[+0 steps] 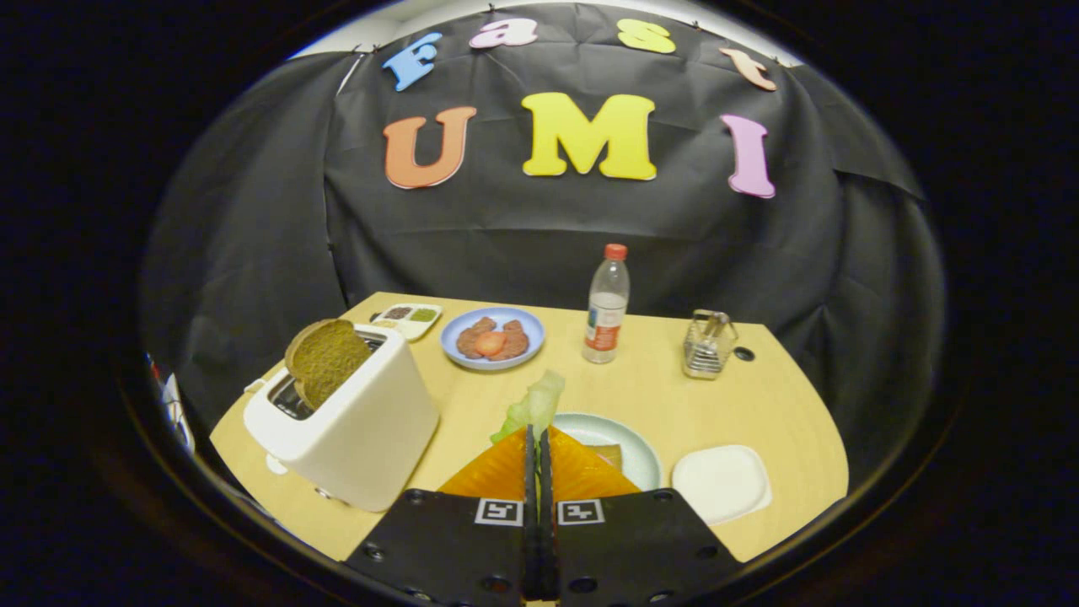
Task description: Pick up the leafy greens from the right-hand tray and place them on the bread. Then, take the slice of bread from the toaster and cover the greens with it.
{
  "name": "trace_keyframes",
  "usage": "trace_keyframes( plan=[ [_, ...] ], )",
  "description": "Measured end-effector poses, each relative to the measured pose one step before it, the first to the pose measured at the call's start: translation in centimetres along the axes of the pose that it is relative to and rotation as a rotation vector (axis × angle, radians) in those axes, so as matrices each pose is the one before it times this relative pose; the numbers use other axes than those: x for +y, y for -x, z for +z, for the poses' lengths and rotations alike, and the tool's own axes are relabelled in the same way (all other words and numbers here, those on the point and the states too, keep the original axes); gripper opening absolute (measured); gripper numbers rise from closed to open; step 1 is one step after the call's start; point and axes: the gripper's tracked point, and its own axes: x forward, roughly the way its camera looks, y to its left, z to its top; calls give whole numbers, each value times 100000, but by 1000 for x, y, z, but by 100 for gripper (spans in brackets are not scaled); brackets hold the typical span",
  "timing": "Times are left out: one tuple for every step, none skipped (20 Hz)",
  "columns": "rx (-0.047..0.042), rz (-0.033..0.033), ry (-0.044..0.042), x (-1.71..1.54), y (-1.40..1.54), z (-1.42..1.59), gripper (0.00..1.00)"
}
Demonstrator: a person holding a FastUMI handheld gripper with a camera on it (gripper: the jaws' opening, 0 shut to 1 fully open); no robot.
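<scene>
My gripper [537, 434] is shut on the leafy greens [534, 406], a pale green leaf that sticks up past the fingertips. It hangs above the pale round plate [630, 443], where a corner of the bread [609, 456] peeks out beside the right finger; most of that bread is hidden behind the fingers. To the left stands a white toaster [358, 426] with a brown slice of bread [327, 358] poking up from its slot. The white tray [722, 483] at the right, past the plate, holds nothing.
A blue plate [523, 324] with meat patties and a tomato slice sits at the back. Beside it stands a water bottle [607, 305], and a wire holder [708, 344] is further right. A small white dish [408, 317] with condiments lies behind the toaster.
</scene>
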Motion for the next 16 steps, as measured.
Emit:
trace_keyframes(
  plan=[
    [1265, -105, 930, 294, -1302, -493, 1],
    [2526, 50, -237, 155, -1364, -791, 0],
    [3023, -205, -594, -162, -1201, -1061, 1],
    [2757, -843, -1131, -446, -1033, -817, 0],
    [1166, -646, -1476, -859, -736, -556, 1],
    [1242, -266, -1056, -639, -649, -417, 1],
    [532, 234, -1417, -710, -376, -362, 0],
    [324, -171, -967, -653, -391, -126, 0],
    [363, -309, -83, -731, -314, -193, 1],
    [-208, -746, -229, -799, -328, 18, 1],
    [-146, -261, -283, -631, -250, -40, 1],
    [-24, 189, -19, -479, -319, -33, 0],
    [221, -949, -112, -555, -276, -166, 0],
    [411, -742, 126, -578, -289, -141, 0],
    [-504, 310, -167, -350, -190, -48, 0],
    [123, -337, -649, -327, -167, -216, 3]
  ],
)
